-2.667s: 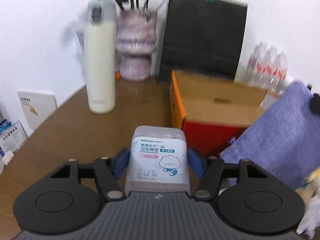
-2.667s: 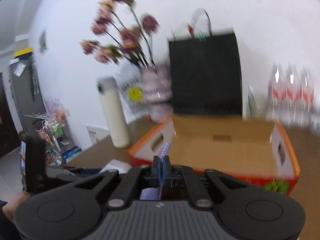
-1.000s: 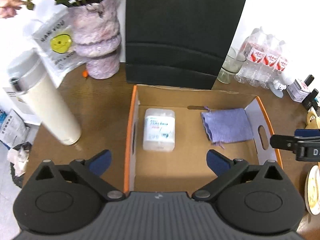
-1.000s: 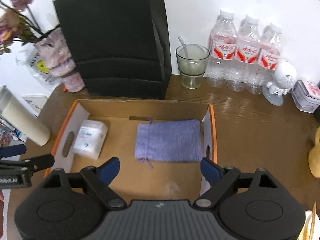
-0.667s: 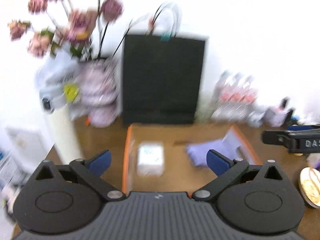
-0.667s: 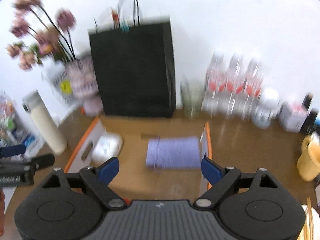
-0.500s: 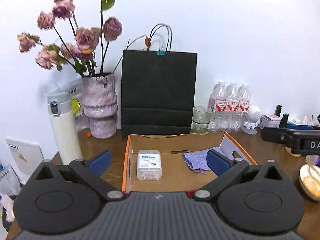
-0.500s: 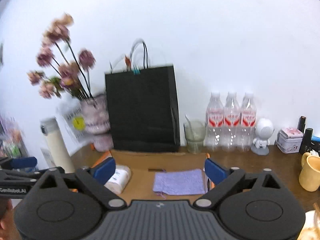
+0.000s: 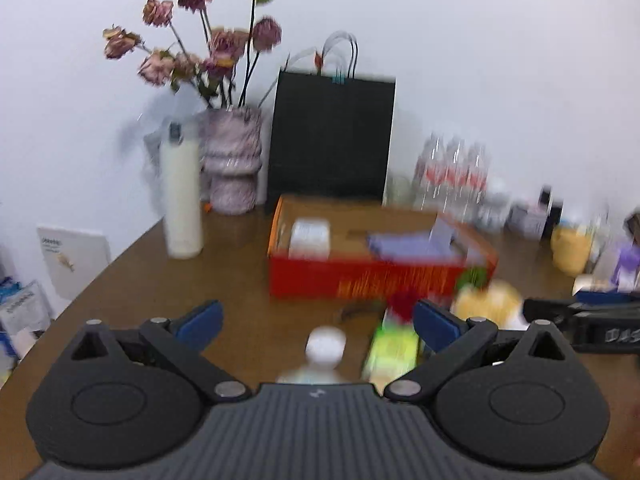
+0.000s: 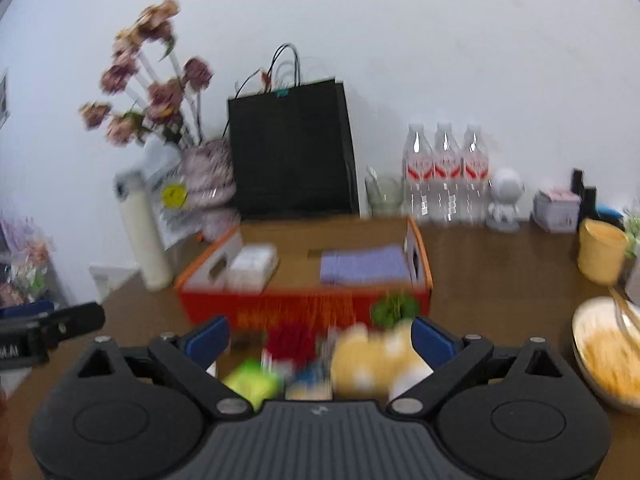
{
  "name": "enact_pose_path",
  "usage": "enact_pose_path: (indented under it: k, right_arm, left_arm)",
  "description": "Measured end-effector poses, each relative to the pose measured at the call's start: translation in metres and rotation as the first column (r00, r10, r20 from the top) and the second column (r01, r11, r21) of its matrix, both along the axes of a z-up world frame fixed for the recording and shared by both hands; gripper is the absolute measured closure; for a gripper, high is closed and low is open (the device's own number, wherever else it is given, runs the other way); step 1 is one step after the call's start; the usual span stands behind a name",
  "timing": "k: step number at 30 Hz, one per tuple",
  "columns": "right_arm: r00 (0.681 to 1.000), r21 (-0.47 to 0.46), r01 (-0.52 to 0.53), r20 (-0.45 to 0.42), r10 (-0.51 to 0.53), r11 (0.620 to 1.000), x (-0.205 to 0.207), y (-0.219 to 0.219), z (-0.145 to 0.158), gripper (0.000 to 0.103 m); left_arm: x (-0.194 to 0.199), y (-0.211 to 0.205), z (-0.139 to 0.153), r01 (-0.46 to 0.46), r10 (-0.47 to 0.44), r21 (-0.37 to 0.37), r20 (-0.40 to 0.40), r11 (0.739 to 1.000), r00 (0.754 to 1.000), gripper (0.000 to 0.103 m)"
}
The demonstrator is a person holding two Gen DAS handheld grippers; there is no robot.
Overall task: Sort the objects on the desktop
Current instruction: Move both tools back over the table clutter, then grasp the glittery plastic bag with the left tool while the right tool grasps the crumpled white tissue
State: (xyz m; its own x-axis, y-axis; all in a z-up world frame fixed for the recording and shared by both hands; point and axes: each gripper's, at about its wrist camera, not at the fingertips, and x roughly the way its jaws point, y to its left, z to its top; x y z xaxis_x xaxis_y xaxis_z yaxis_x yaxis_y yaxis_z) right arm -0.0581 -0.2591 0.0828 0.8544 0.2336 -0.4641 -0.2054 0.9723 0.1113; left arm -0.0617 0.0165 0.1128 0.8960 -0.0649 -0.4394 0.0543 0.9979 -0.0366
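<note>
Already in the red box (image 10: pixel 304 308): cotton-swab tub (image 10: pixel 252 266), purple pouch (image 10: pixel 364 266). Left loose on surface (image 9: pixel 224 276): blurred small items (image 10: pixel 360 360). Jaws of left gripper (image 9: pixel 316 320) and right gripper (image 10: pixel 320 336) wide, empty.

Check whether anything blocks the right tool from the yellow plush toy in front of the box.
Nothing visible does. The right tool is open, and the yellow plush toy lies just ahead between its fingers, in front of the cardboard box; blurred small items sit beside it.

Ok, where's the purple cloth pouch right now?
The purple pouch lies flat in the right half of the orange cardboard box, with the white cotton swab box to its left; it appears in both wrist views, in front of the black paper bag.
</note>
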Motion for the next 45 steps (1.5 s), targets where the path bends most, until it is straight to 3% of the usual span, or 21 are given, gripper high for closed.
enact_pose_path:
  k: [2, 5, 7, 10, 13, 18, 21, 25, 31, 37, 41, 45]
  right_arm:
    - [1.000, -0.011, 0.017, -0.011, -0.017, 1.000, -0.024, -0.001, -0.014, 0.005]
    - [1.000, 0.059, 0.025, 0.009, -0.026, 0.998, -0.065, -0.007, -0.033, 0.005]
    - [1.000, 0.094, 0.010, 0.015, -0.012, 0.995, -0.089, -0.010, -0.044, 0.005]
    - [1.000, 0.070, -0.015, 0.016, 0.014, 0.997, -0.111, -0.008, -0.053, 0.005]
    - [1.000, 0.060, -0.031, -0.003, 0.031, 0.998, -0.121, -0.005, -0.053, 0.005]
    - [0.999, 0.026, 0.021, 0.039, -0.022, 0.999, -0.126, 0.000, -0.051, 0.005]
    - [0.998, 0.062, -0.004, 0.058, 0.000, 0.998, -0.130, -0.004, -0.056, 0.006]
    - [0.999, 0.070, -0.009, 0.037, 0.006, 0.998, -0.124, -0.005, -0.063, 0.008]
    - [0.998, 0.009, -0.011, 0.055, 0.010, 1.000, -0.098, -0.010, -0.058, 0.019]
    - [0.999, 0.012, 0.047, 0.022, -0.047, 0.999, -0.063, -0.018, -0.059, 0.020]
    - [1.000, -0.010, 0.012, -0.009, -0.012, 1.000, -0.038, -0.009, -0.064, 0.032]
    - [1.000, -0.084, 0.012, -0.026, -0.014, 0.996, -0.007, 0.004, -0.068, 0.034]
  left_arm:
    - [-0.014, -0.003, -0.018, -0.020, 0.021, 0.017, -0.056, 1.000, 0.998, 0.000]
    - [-0.035, 0.007, -0.038, 0.000, -0.013, -0.101, -0.132, 0.995, 0.991, 0.000]
    - [-0.045, 0.014, -0.044, 0.035, -0.056, -0.133, -0.162, 0.991, 0.985, 0.000]
    - [-0.062, 0.019, -0.041, 0.007, -0.021, -0.093, -0.153, 0.996, 0.988, 0.000]
    - [-0.076, 0.024, -0.038, 0.031, -0.043, -0.103, -0.122, 0.994, 0.992, 0.000]
    - [-0.074, 0.015, -0.047, 0.033, -0.046, -0.107, -0.127, 0.994, 0.991, 0.000]
    - [-0.072, 0.013, -0.055, 0.028, -0.041, -0.106, -0.120, 0.994, 0.992, 0.000]
    - [-0.062, 0.015, -0.058, 0.062, -0.073, -0.118, -0.096, 0.991, 0.993, 0.000]
    - [-0.022, 0.007, -0.051, 0.055, -0.057, -0.040, -0.045, 0.998, 0.997, 0.004]
    - [0.022, 0.008, -0.054, 0.084, -0.087, -0.048, -0.071, 0.995, 0.994, 0.020]
    - [0.040, 0.010, -0.062, 0.072, -0.077, -0.050, -0.115, 0.996, 0.990, 0.039]
    - [0.046, 0.022, -0.071, 0.059, -0.072, -0.089, -0.149, 0.994, 0.986, 0.050]
